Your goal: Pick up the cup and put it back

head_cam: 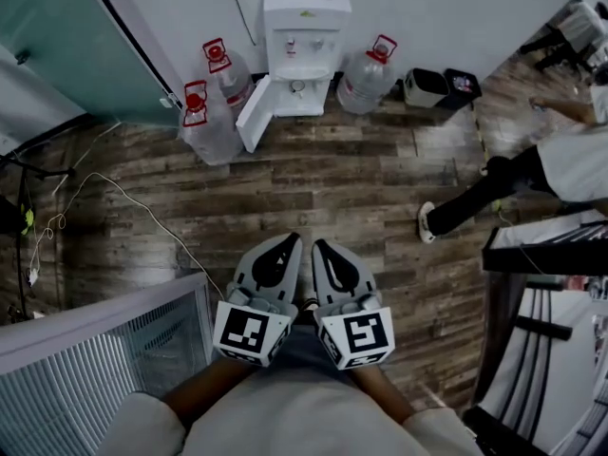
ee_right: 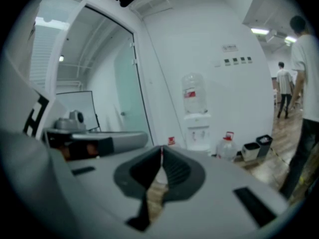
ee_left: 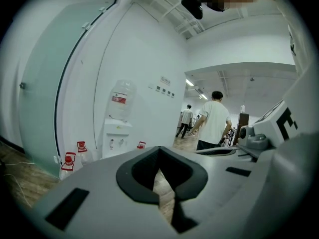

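While L gripper (head_cam: 289, 239) & R gripper (head_cam: 320, 245) side by side, fingers (head_cam: 274, 262) closed, empty: 3 water jugs (head_cam: 209, 126), 1 dispenser (head_cam: 304, 36).

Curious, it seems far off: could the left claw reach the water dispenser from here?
Probably not yet. The left claw is near the person's body, with a stretch of floor between it and the dispenser. Nothing seems to block the path.

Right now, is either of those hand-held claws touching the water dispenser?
Apart. The head view shows wooden floor between the water dispenser and both the left gripper and the right gripper.
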The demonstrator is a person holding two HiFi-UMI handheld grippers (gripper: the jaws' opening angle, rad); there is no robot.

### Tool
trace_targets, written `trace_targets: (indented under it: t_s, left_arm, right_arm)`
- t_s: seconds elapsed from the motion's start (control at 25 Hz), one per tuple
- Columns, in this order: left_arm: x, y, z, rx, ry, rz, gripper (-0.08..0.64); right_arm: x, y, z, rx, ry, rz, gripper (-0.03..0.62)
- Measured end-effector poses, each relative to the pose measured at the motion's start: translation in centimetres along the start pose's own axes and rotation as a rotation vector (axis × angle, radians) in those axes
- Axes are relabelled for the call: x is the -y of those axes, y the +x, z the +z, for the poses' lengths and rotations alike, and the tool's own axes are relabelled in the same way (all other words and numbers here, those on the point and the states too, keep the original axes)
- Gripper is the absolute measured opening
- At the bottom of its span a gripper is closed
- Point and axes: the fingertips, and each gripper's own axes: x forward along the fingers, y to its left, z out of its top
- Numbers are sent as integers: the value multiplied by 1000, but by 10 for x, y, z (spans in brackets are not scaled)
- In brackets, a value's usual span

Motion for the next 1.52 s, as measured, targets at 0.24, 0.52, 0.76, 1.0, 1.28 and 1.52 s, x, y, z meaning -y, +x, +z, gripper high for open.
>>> trace_targets:
  t_s: [0.24, 0.52, 0.76, 1.0, 1.28, 1.52]
  left_arm:
    - [-31, 21, 21, 17, -17, -6, 8]
    - [-66, 32, 38, 56, -27, -27, 8]
    - [-84, 34, 48, 97, -32, -35, 8]
    - [-99, 32, 57, 119, -44, -11, 8]
    - [-118, 42, 72, 171, -40, 31, 8]
    - [-135, 81, 86, 178, -7, 41, 8]
  right_arm:
    - [4, 36, 16, -16, -9, -15, 25]
    - [1, 67, 34, -3, -45, -42, 25]
    - [-8, 85, 43, 4, -83, -49, 25]
    - [-9, 95, 51, -3, -121, -64, 25]
    - [-4, 110, 67, 36, -152, -29, 25]
    - [25, 143, 92, 91, -136, -17, 25]
